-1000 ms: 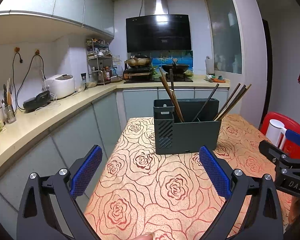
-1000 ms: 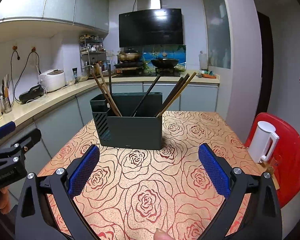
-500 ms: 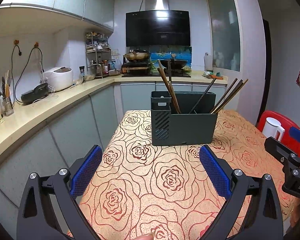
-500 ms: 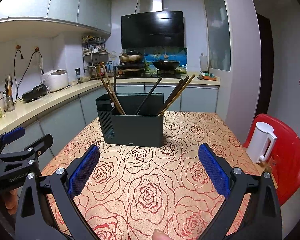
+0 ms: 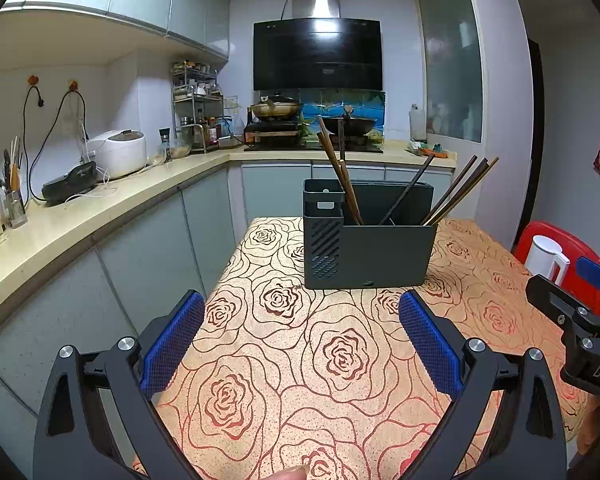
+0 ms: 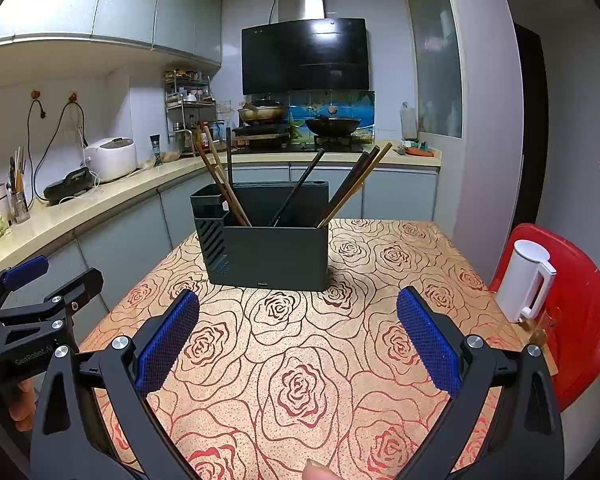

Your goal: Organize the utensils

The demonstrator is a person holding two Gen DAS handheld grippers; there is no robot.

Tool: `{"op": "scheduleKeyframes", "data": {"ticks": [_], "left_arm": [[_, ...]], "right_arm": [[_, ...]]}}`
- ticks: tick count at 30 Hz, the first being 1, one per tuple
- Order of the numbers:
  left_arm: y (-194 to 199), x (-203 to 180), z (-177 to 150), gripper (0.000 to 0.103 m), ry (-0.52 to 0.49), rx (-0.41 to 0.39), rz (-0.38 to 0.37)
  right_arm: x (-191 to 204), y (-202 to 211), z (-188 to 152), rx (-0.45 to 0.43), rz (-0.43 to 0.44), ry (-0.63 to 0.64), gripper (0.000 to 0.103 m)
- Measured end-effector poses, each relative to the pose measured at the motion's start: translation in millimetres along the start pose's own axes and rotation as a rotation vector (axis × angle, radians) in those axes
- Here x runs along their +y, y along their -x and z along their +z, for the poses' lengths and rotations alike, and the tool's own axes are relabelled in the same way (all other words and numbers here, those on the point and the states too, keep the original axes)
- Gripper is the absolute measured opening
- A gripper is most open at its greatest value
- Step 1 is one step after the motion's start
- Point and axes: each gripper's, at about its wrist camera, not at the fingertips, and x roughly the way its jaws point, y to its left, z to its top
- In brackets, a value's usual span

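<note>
Grey kitchen cabinets (image 5: 148, 256), beige L-shaped counter (image 5: 100, 208); black range hood (image 5: 318, 54), possibly frosted window (image 5: 452, 76), rose-patterned tablecloth (image 6: 300, 360)

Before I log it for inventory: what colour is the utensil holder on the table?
Dark grey utensil holder, clearest in the right wrist view.

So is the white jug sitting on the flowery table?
No, in the right wrist view the white jug stands on a red chair beside the flowery table, not on it.
</note>
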Motion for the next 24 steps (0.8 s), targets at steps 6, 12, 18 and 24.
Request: {"op": "scheduleKeyframes", "data": {"ticks": [6, 12, 18, 24], "left_arm": [[0.0, 0.7, 0.0, 0.094, 0.003, 0.002, -0.001], [0.2, 1.0, 0.1, 0.094, 0.003, 0.001, -0.001], [0.0, 0.9, 0.1, 0.094, 0.002, 0.002, -0.002], [0.3, 0.8, -1.1, 0.094, 0.002, 0.004, -0.004]], "right_arm": [[0.3, 0.1, 0.6, -0.007, -0.001, -0.004, 0.096], [0.6, 0.0, 0.2, -0.006, -0.001, -0.004, 0.096], [0.8, -0.1, 0.3, -0.007, -0.002, -0.003, 0.096], [0.7, -0.4, 0.6, -0.005, -0.001, -0.002, 0.096]]}}
